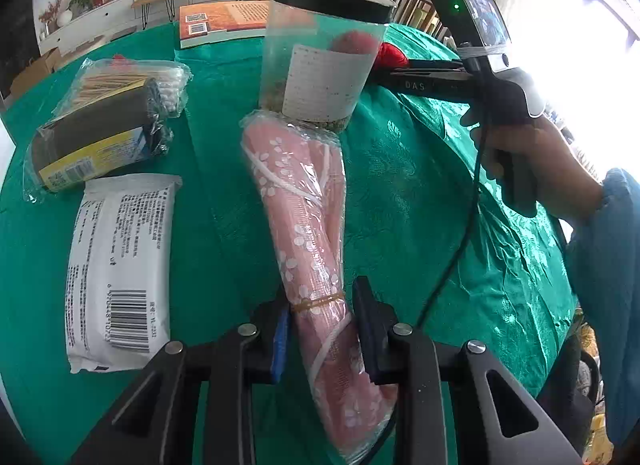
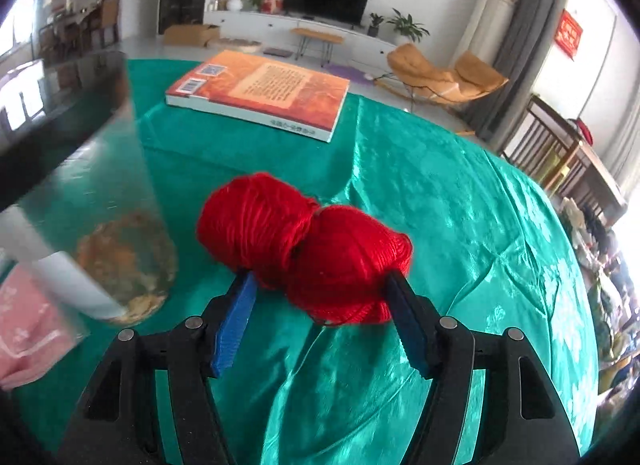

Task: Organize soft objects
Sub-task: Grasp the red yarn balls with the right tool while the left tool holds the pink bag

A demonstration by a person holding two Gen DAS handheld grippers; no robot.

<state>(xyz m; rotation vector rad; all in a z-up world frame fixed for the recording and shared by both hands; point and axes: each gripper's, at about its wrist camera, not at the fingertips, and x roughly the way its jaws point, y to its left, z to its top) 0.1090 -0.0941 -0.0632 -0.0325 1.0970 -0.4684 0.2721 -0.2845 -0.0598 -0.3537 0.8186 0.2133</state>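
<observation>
Left claw (image 1: 320,329) closed around pink flower-printed roll in crinkled plastic (image 1: 308,225), near end cut off, right claw (image 2: 320,305) gripping soft red yarn skein (image 2: 308,257) above shiny green counter (image 2: 460,225), clear jar (image 1: 320,61) blurred.

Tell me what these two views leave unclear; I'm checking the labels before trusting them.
- Red yarn: left wrist view, mostly hidden behind the clear jar.
- Pink roll: right wrist view, cut off by the left edge, blurred.
- Jar contents: right wrist view, blurred, unidentifiable.
- Right claw contact with the yarn: pads beside the skein, pressing uncertain.
- White packet print: left wrist view, too small.
</observation>
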